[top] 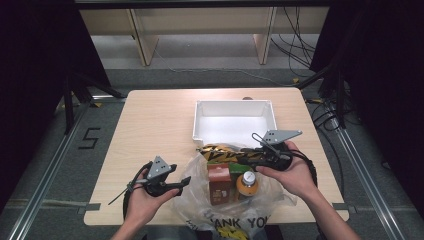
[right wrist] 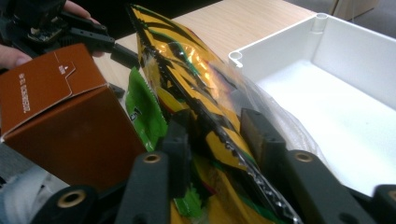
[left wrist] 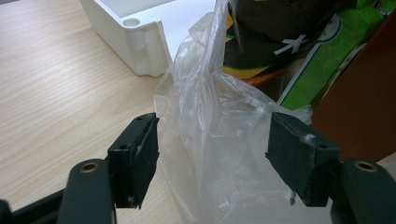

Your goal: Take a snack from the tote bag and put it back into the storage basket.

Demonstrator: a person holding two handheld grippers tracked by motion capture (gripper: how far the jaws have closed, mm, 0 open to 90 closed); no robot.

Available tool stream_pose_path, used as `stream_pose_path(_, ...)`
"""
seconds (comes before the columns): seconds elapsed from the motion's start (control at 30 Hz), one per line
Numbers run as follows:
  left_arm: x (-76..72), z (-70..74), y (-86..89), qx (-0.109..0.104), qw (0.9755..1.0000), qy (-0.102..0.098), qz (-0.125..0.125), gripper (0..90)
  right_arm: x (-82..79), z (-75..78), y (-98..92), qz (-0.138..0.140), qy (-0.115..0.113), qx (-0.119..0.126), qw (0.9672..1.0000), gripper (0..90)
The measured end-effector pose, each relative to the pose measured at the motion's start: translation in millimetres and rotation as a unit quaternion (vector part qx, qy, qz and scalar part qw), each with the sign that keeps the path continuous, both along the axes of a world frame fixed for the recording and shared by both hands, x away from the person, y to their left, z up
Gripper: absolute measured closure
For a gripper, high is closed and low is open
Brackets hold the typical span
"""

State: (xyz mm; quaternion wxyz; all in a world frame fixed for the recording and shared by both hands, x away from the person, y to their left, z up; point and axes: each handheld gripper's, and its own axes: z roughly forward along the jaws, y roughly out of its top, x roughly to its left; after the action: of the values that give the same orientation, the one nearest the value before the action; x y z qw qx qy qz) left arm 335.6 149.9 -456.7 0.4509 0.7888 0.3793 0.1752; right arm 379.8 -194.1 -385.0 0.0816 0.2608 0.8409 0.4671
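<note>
Yellow-black snack bag (right wrist: 205, 107) clamped between right gripper (right wrist: 217, 140) jaws; left gripper (left wrist: 215, 161) held wide, plastic bag (left wrist: 215, 140) fold between, ungripped.

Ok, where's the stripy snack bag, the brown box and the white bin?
stripy snack bag (right wrist: 196, 79), right gripper view, upper front.
brown box (right wrist: 51, 88), right gripper view, top flap.
white bin (top: 200, 120), high view, left wall.

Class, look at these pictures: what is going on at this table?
A person is unpacking a clear plastic bag of groceries. The right gripper has its jaws around a yellow-and-black snack packet, beside an empty white bin. The left gripper stands open at the bag's edge. A brown carton and bottle remain inside.
</note>
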Motion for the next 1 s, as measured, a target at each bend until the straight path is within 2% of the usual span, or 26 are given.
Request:
stream_pose_path(0.03,-0.3,0.3,0.2,0.002,1.0,-0.001,0.0,33.1,1.2,0.1,-0.4,0.002,-0.027,-0.011,0.9996,69.5)
stream_pose_path(0.13,-0.2,1.2,1.2,0.007,0.9999,-0.004,-0.009,33.2,-2.1,2.2,0.0,0.011,-0.038,-0.023,0.999,75.7)
stream_pose_path(0.17,-0.4,0.3,-0.4,-0.002,1.0,-0.001,-0.006,33.2,-0.5,1.4,-0.6,0.025,-0.058,-0.024,0.9977,77.4)
stream_pose_path(0.23,0.9,-1.0,-2.0,0.0,0.9999,-0.002,-0.013,33.1,-2.9,-1.9,-1.0,0.016,-0.054,-0.009,0.9984,80.8)
stream_pose_path(0.27,0.8,-1.0,-1.5,0.009,0.9999,-0.001,-0.014,33.0,-3.1,-1.3,-2.4,0.022,-0.056,-0.016,0.9981,81.7)
stream_pose_path(0.3,-0.1,-2.0,-2.4,0.005,0.9999,0.003,-0.011,33.0,-2.4,-1.3,-2.8,0.029,-0.069,-0.016,0.9971,82.8)
stream_pose_path(0.4,0.7,-4.3,-3.5,0.003,0.9999,0.003,-0.012,33.3,-3.8,-2.5,-3.9,0.03,-0.085,-0.011,0.9959,87.5)
stream_pose_path(0.47,1.8,-4.8,-3.6,0.005,0.9999,0.002,-0.014,33.4,-4.2,-2.6,-5.5,0.037,-0.084,-0.012,0.9957,90.0)
stream_pose_path(0.5,1.4,-5.0,-3.8,0.003,0.9999,0.003,-0.013,33.4,-3.4,-2.5,-5.5,0.048,-0.088,-0.01,0.9949,90.0)
stream_pose_path(0.57,0.8,-5.7,-4.4,0.003,0.9999,0.003,-0.012,33.4,-3.9,-3.0,-5.4,0.04,-0.097,-0.006,0.9945,90.0)
stream_pose_path(0.67,1.1,-5.5,-4.7,0.006,0.9999,0.001,-0.013,33.6,-5.8,-2.6,-5.3,0.036,-0.092,-0.003,0.9951,90.0)
stream_pose_path(0.77,1.3,-4.9,-5.8,0.002,0.9999,0.001,-0.012,34.6,-5.9,-0.6,-5.7,0.04,-0.117,-0.007,0.9923,90.0)
stream_pose_path(0.8,1.5,-4.5,-6.1,0.002,0.9999,-0.001,-0.012,35.1,-6.5,0.9,-5.5,0.045,-0.115,-0.006,0.9924,90.0)
stream_pose_path(0.83,2.2,-3.7,-5.0,0.011,0.9998,-0.002,-0.019,36.1,-7.5,2.3,-5.1,0.039,-0.123,-0.002,0.9916,90.0)
stream_pose_path(0.87,2.7,-4.0,-6.3,0.002,0.9998,-0.004,-0.017,37.5,-6.1,4.7,-5.4,0.048,-0.134,-0.003,0.9898,90.0)
stream_pose_path(0.9,3.3,-3.1,-5.4,0.01,0.9997,-0.004,-0.022,39.4,-8.0,6.9,-5.1,0.039,-0.128,0.0,0.9909,90.0)
stream_pose_path(0.93,3.2,-3.1,-6.6,0.008,0.9998,-0.004,-0.016,40.9,-8.6,10.2,-5.2,0.042,-0.118,-0.001,0.9922,90.0)
stream_pose_path(0.97,3.7,-4.0,-8.4,-0.001,0.9999,-0.003,-0.015,42.4,-8.5,13.4,-5.2,0.04,-0.122,-0.001,0.9917,90.0)
stream_pose_path(1.0,4.4,-4.3,-8.8,0.0,0.9998,-0.002,-0.019,43.1,-8.6,16.3,-5.2,0.038,-0.126,0.002,0.9913,90.0)
